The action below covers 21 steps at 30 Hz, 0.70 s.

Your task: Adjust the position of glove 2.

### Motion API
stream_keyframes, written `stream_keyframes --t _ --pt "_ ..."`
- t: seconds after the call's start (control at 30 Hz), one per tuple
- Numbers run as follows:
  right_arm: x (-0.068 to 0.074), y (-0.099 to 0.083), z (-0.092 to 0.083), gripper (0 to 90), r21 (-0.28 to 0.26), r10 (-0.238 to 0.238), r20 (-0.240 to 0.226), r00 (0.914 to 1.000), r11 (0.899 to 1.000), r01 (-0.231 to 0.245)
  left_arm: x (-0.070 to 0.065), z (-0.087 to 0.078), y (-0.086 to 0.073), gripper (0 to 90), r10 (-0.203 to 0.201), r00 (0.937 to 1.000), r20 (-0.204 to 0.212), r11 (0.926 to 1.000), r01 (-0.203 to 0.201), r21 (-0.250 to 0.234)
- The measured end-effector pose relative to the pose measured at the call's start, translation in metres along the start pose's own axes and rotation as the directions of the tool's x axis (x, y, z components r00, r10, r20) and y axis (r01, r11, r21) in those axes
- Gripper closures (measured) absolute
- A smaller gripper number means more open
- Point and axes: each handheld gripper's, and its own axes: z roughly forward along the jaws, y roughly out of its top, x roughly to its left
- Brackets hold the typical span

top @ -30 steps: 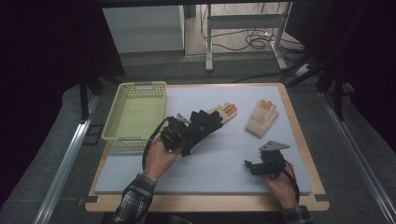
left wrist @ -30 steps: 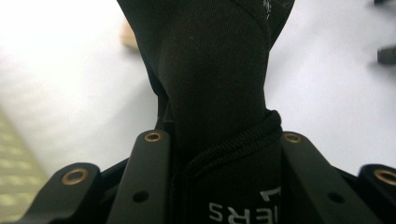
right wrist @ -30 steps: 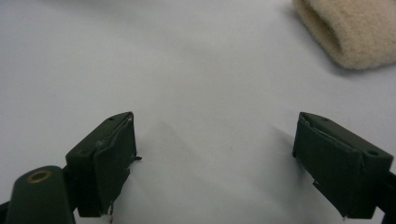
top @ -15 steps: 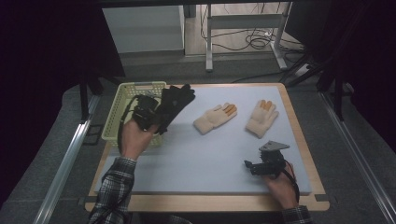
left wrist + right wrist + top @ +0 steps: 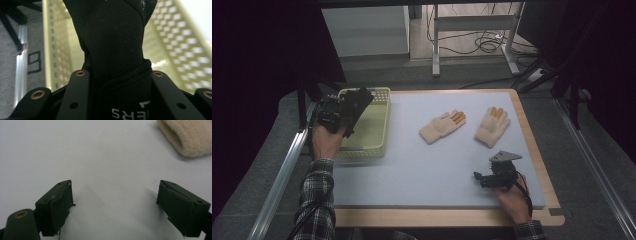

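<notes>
My left gripper [image 5: 347, 112] is shut on a black glove [image 5: 357, 102] and holds it over the yellow-green basket [image 5: 379, 125] at the table's left. In the left gripper view the black glove [image 5: 115, 50] hangs between the jaws, with the basket's perforated walls [image 5: 185, 50] behind it. Two cream gloves with orange fingertips lie on the pale blue mat, one in the middle [image 5: 442, 126] and one to its right [image 5: 492, 126]. My right gripper [image 5: 479, 178] rests low at the front right, open with nothing in it [image 5: 115, 205]. The cuff of a cream glove [image 5: 186, 136] lies ahead of it.
The mat [image 5: 432, 170] covers a wooden table [image 5: 442, 217]. A metal rail [image 5: 282, 170] runs along the left side. A white cabinet [image 5: 364, 30], a metal frame and floor cables [image 5: 484, 42] stand beyond the far edge.
My left hand has carried the black glove leftward from the middle of the mat to above the basket. The right hand has stayed put.
</notes>
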Motion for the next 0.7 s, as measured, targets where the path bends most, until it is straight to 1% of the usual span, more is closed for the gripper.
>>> stream_keyframes --t 0.13,0.23,0.27,0.3,0.33,0.43,0.5,0.53,0.57,0.63,0.67,0.7 --pt "0.0 0.0 0.0 13.1 -0.001 0.0 0.0 1.0 1.0 0.0 0.004 0.02 -0.001 66.8 -0.018 0.9995 -0.026 0.9993 0.019 0.032" --pt "0.0 0.0 0.0 13.1 -0.001 0.002 0.0 1.0 1.0 -0.002 0.006 0.032 -0.001 66.5 -0.023 0.9987 -0.045 0.9983 0.025 0.053" --pt "0.0 0.0 0.0 13.1 0.0 0.002 0.0 1.0 1.0 -0.002 0.006 0.036 0.0 66.3 -0.022 0.9984 -0.052 0.9975 0.026 0.066" --pt "0.0 0.0 0.0 13.1 -0.001 0.002 0.0 1.0 1.0 -0.002 0.006 0.04 0.001 66.0 -0.033 0.9978 -0.058 0.9963 0.037 0.077" --pt "0.0 0.0 0.0 13.1 -0.001 0.002 0.0 1.0 1.0 -0.002 0.007 0.043 0.002 65.5 -0.035 0.9973 -0.065 0.995 0.041 0.091" --pt "0.0 0.0 0.0 13.1 -0.001 0.002 0.0 1.0 1.0 -0.002 0.007 0.051 0.006 64.2 -0.039 0.9942 -0.101 0.9898 0.052 0.132" --pt "0.0 0.0 0.0 13.1 -0.001 0.0 0.0 1.0 1.0 0.0 0.008 0.054 0.008 63.2 -0.041 0.9921 -0.119 0.9888 0.057 0.138" --pt "0.0 0.0 0.0 13.1 -0.001 0.002 0.0 1.0 1.0 -0.002 0.01 0.054 0.009 62.4 -0.048 0.9914 -0.122 0.9879 0.065 0.141" --pt "0.0 0.0 0.0 13.1 -0.001 0.002 0.0 1.0 1.0 -0.002 0.012 0.056 0.01 60.9 -0.056 0.9915 -0.118 0.9853 0.074 0.154" --pt "0.0 0.0 0.0 13.1 -0.001 0.002 -0.001 1.0 1.0 -0.002 0.014 0.061 0.011 53.8 -0.069 0.9907 -0.117 0.9772 0.091 0.192" --pt "0.0 0.0 0.0 13.1 -0.001 0.002 0.0 1.0 1.0 -0.002 0.015 0.062 0.011 49.4 -0.063 0.9902 -0.124 0.9725 0.089 0.215" --pt "0.0 0.0 0.0 13.1 -0.001 0.002 -0.001 1.0 1.0 -0.002 0.014 0.063 0.011 43.1 -0.056 0.9888 -0.138 0.9715 0.086 0.221"
